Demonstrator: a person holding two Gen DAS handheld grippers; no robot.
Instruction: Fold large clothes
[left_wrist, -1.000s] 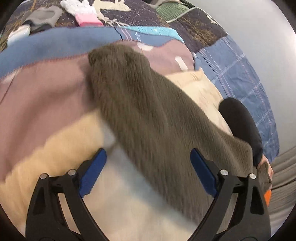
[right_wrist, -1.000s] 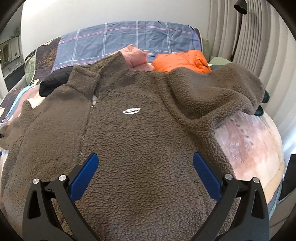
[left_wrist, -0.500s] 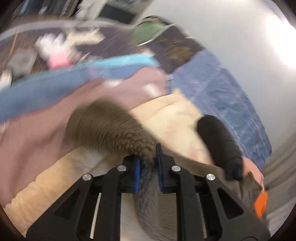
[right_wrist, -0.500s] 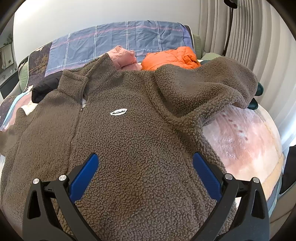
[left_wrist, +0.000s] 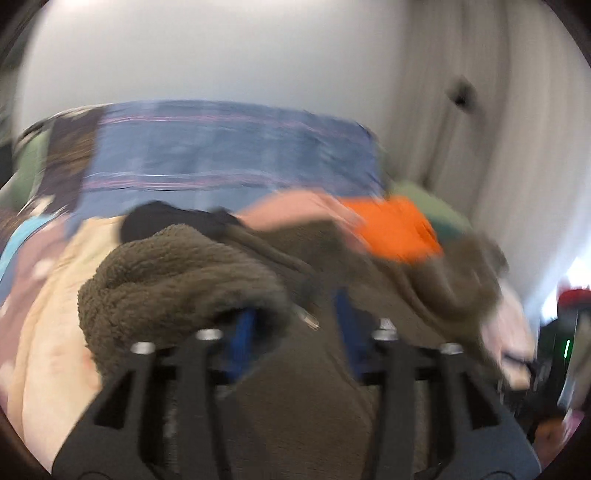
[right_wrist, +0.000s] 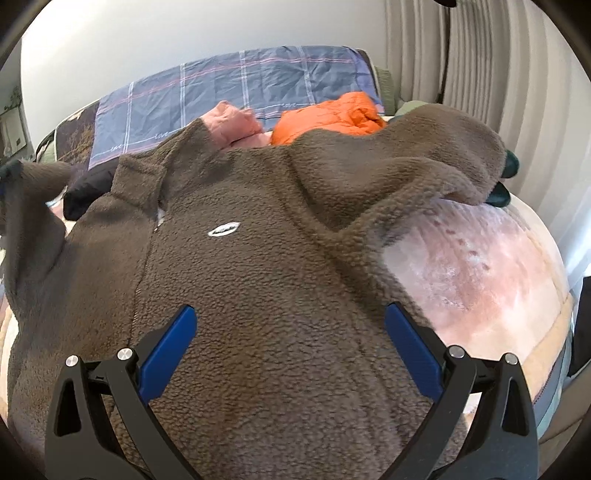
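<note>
A brown fleece jacket (right_wrist: 280, 280) lies front up on the bed, with a small white logo (right_wrist: 223, 229) on its chest. My right gripper (right_wrist: 290, 343) is open and empty, low over the jacket's lower body. My left gripper (left_wrist: 295, 332) sits over the jacket in a blurred view; its jaws stand partly apart, and the jacket's left sleeve (left_wrist: 177, 277) is draped over the left finger. In the right wrist view that sleeve (right_wrist: 33, 206) is lifted at the far left. The right sleeve (right_wrist: 424, 158) lies folded at the upper right.
An orange puffer jacket (right_wrist: 332, 114), a pink garment (right_wrist: 236, 123) and a black garment (right_wrist: 86, 188) lie beyond the collar. A blue plaid pillow (right_wrist: 236, 88) stands against the wall. The pink and cream blanket (right_wrist: 480, 273) shows at the right. Curtains (right_wrist: 480, 66) hang at the right.
My left gripper closed on the left sleeve, lifted it and swung right over the jacket; its jaws now stand partly apart. My right gripper moved slightly closer over the jacket body.
</note>
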